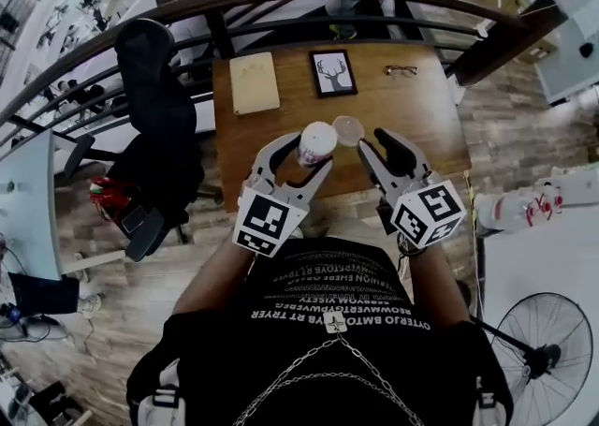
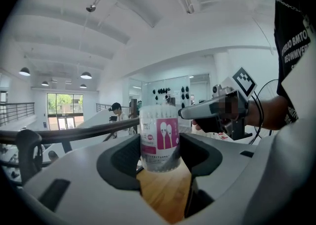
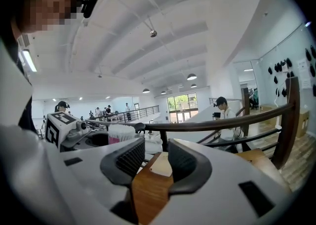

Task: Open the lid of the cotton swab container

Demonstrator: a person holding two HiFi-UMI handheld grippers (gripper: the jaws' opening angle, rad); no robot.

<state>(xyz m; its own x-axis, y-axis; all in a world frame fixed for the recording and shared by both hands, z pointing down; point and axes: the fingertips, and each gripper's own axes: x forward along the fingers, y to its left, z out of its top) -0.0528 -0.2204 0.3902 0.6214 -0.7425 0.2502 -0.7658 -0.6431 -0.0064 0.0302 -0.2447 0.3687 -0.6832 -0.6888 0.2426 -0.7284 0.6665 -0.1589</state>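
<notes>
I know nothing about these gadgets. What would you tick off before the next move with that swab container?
1. Grip: the left hand-held gripper clamps the container: ok.
2. Pose: the container stands upright: ok.
3. Opening: the lid is off and the swab tips are bare: ok.
4. Free tool: the right hand-held gripper has its jaws apart with nothing between them: ok.
5. Rest: the lid lies settled on the table: cannot tell.

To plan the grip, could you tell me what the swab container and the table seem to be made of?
Swab container: likely clear glossy plastic; swabs show through its wall. Table: brown wood or laminate, fairly matte; faint grain shows.
</notes>
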